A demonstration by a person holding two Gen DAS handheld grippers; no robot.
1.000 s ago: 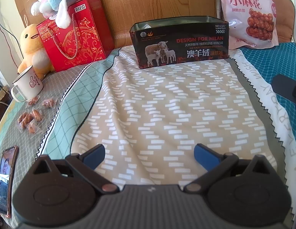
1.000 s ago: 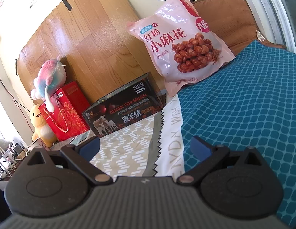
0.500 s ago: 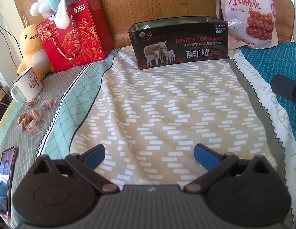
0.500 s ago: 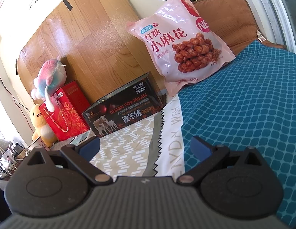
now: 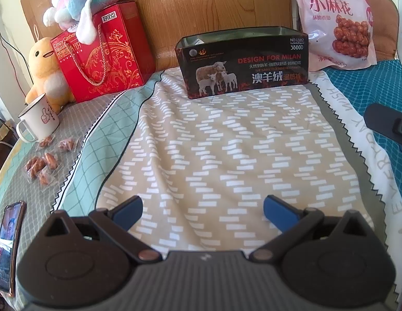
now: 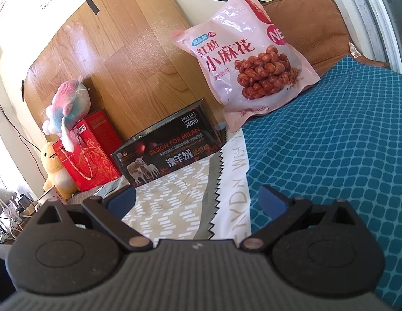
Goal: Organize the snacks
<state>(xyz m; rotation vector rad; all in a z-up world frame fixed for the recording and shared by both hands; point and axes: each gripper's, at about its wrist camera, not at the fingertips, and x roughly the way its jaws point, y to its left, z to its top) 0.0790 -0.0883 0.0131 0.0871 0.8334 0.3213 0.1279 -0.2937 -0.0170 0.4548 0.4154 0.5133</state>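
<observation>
- Left gripper: my jaws stand wide apart, nothing between them, touching nothing; it hangs over the near end of the beige dash-patterned cloth.
- Right gripper: jaws likewise spread wide and bare, above the seam where the beige cloth meets the teal patterned cloth.
- Task's things: small wrapped twist snacks lie loose in a cluster at the far left, just beside the white enamel mug. Big pink snack bag leans against the backboard at far right. Black open-top tin stands far centre; I can't see whether anything is inside.
- Stage: unclear. The scene fits both sorting in progress and a pause between picks.
- My judgement, if a loose pack is picked: come down square over one pack, close on the wrapper body, not a crinkled edge; the packs nearly touch, so keep the fingers from snagging a neighbour or the mug.
- Phone at near left edge: steer clear.
</observation>
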